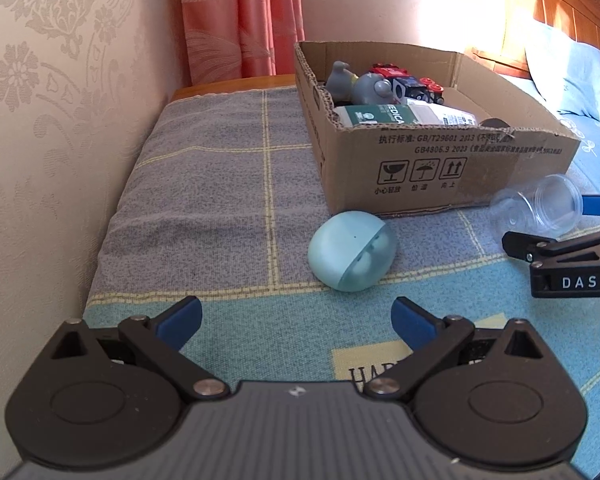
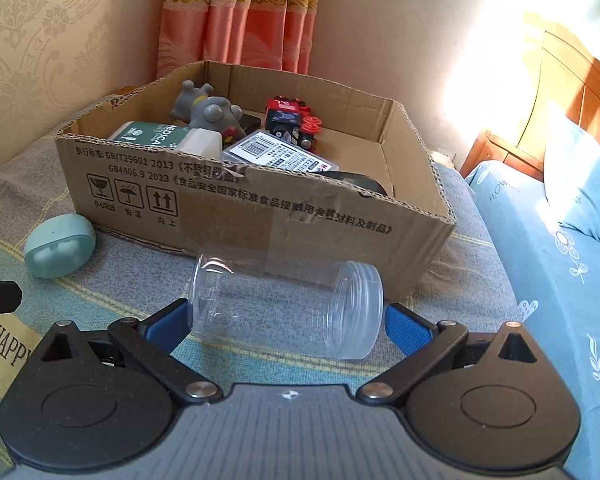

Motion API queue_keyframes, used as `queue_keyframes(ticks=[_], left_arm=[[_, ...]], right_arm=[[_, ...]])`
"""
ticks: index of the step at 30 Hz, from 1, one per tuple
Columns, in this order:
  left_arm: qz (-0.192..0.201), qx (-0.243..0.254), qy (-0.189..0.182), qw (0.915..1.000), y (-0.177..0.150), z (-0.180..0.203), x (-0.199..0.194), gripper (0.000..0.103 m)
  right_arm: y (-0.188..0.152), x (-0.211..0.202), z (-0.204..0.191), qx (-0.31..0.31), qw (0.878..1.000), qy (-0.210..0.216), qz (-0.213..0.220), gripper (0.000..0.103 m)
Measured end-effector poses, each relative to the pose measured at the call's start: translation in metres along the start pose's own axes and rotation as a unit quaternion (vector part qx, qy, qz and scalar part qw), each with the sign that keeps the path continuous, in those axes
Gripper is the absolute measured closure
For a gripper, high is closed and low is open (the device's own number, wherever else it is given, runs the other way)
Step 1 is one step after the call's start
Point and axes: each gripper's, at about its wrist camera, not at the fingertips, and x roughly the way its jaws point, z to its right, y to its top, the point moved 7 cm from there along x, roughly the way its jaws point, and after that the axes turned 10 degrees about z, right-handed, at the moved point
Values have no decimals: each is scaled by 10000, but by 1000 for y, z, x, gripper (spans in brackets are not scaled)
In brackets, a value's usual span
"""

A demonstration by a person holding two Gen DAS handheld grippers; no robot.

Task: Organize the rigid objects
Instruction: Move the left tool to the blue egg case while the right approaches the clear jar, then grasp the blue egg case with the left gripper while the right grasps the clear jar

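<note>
The right gripper's (image 2: pixel 286 320) blue fingers (image 2: pixel 404 330) are spread wide around a clear plastic jar (image 2: pixel 286 306). The jar lies on its side on the checked blanket (image 2: pixel 148 296), long axis crosswise, open threaded mouth pointing right, just before the cardboard box (image 2: pixel 300 216). The left gripper (image 1: pixel 298 316) is spread and empty, near a teal earbud case (image 1: pixel 350 250).

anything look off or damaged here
The cardboard box has a torn, ragged front rim. The clear jar lies on its side with no lid, between the open right gripper's fingers. The teal earbud case sits outside the box.
</note>
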Motion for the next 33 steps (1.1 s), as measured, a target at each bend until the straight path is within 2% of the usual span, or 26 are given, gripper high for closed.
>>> queue_keyframes(ticks=[7,16,23,26,28,31,33], left_arm=[[-112,250,-178,9995,2,11,23,2],[-122,136,-357,9992,15,2,42,0],[-52,236,-149,9996,23,5,48,2],[-41,123,-240,9996,24,7,47,12],[-46,55,-347,9994,25,10,45,25],[-32,52,-393,9992,25,14,40,41],[-22,54,-403,9992,25,18,38,47]], right_arm=[[-11,8,12,235,9995,80,-208,0],[-14,11,17,502,9981,279,-225,0],[-14,13,19,559,9976,369,-170,0],[-14,12,19,544,9976,393,-141,0],[-14,12,20,533,9977,406,-124,0],[-14,12,20,522,9977,423,-108,0],[-14,12,20,514,9977,432,-96,0]])
